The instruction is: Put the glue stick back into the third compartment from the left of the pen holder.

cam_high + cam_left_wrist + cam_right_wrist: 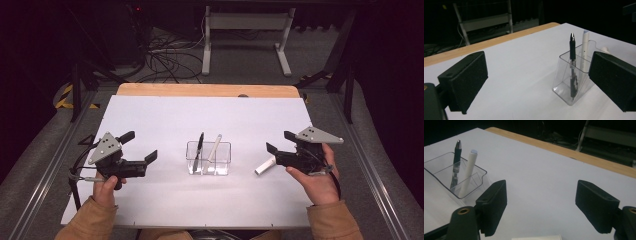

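The clear holder (209, 158) stands mid-sheet with a black pen (199, 146) and a white pen (215, 146) leaning inside it; a third white pen (265, 166) lies flat on the sheet just right of the holder, directly under the right gripper (276, 141), whose jaws stand apart and press on nothing. Left of the holder, the left gripper (140, 145) is spread wide and empty. The round pen could roll or squirt from a slanted pinch, and the light holder could tip if nudged. White sheet (160, 120) over a wooden table (200, 90); beyond the holder, dark floor with cables (165, 57) and a frame (245, 30).
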